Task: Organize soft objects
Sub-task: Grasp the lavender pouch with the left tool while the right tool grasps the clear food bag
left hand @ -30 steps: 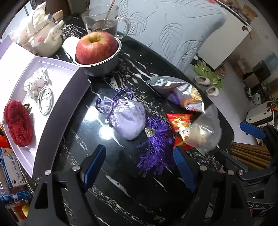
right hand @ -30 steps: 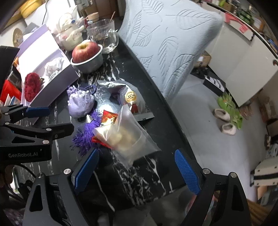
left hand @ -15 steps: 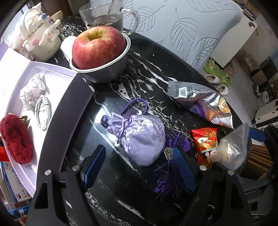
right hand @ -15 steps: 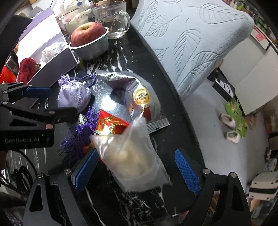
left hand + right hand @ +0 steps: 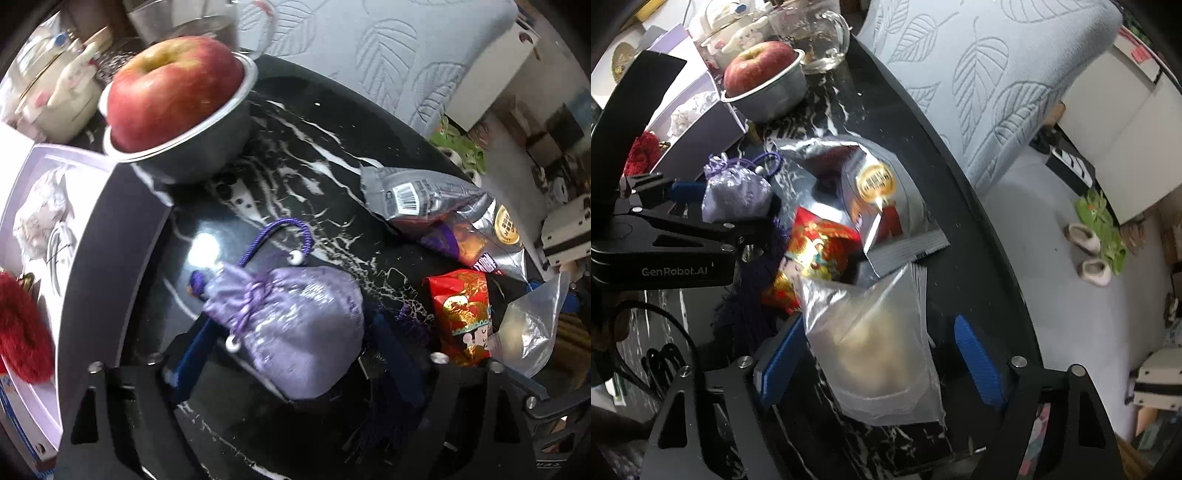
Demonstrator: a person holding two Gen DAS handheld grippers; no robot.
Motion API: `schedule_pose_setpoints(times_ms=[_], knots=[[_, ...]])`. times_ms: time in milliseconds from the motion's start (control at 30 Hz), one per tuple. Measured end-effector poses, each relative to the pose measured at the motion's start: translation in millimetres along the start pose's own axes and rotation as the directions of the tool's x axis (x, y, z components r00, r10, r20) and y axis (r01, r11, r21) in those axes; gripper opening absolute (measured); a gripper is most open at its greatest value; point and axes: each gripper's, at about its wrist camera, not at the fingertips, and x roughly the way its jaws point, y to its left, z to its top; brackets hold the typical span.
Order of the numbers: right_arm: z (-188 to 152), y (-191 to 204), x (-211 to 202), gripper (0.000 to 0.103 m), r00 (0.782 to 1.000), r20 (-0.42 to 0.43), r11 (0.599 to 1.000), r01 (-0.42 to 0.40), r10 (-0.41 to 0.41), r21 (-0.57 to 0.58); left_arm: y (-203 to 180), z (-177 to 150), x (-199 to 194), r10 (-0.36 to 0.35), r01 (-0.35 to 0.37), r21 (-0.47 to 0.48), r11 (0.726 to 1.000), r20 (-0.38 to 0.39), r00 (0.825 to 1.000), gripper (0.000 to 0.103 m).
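- The left tool (image 5: 291, 354) points steeply down at the black white-veined stone surface (image 5: 303, 155), its jaws opening, with the lilac satin drawstring pouch (image 5: 299, 325) lying between its blue pads (image 5: 192, 354).
- The pads stand on either side of the pouch; whether they touch the cloth I cannot tell, so it does not read as pinched.
- The pouch's purple cord loop (image 5: 284, 236) reaches away from the left tool, and its dark purple tassel (image 5: 384, 417) trails beside the tool's right finger.
- Further right of that finger lies a red foil packet with gold print (image 5: 461, 314), and ahead of it a crumpled silver foil snack bag (image 5: 436, 206).
- Ahead and left of the left tool a red apple (image 5: 173, 88) sits in a round metal bowl (image 5: 207, 147).
- Left of the tool is an open pale purple box (image 5: 44, 162) holding a fluffy red scrunchie (image 5: 22, 328).
- The right tool (image 5: 879, 354) also points steeply down, its jaws closing, with the clear plastic bag holding something pale (image 5: 879, 354) lying between them on the surface.
- Its left blue pad (image 5: 783, 354) sits at the bag's edge, while the right one stands apart from it; the bag is not gripped.
- Beyond the right tool's tips the red packet and the silver bag overlap.
- A light blue leaf-patterned cushion (image 5: 979, 66) lies past the surface's edge.
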Motion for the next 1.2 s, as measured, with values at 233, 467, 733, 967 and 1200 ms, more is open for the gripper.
schedule_pose_setpoints(times_ms=[233,467,733,967,1200], knots=[[-5.5,-6.8,0.4,0.082,1.0,-0.013,0.999,0.008,-0.007,0.041,-7.7,5.8,7.9,0.001,-0.001,-0.003,1.0,-0.006,1.0,0.103],[-12.6,-10.0,6.8,0.081,0.998,-0.024,0.997,0.051,-0.05,0.059,-9.5,9.6,12.6,0.005,-0.005,-0.014,1.0,0.0,1.0,0.103],[-18.7,-20.4,0.8,0.045,0.998,0.013,0.994,0.061,-0.062,0.087,-13.7,-6.4,-9.9,-0.017,0.014,0.04,0.999,0.071,0.997,0.055],[-16.4,-35.5,-1.8,0.038,0.999,0.016,0.989,0.035,-0.038,0.146,-20.5,-8.7,-14.8,-0.052,0.05,0.05,0.998,0.053,0.997,0.047],[-11.1,-45.3,-7.1,0.038,0.999,0.033,0.985,0.034,-0.041,0.171,-17.3,-13.0,-26.3,-0.049,0.048,0.035,0.998,0.044,0.998,0.047]])
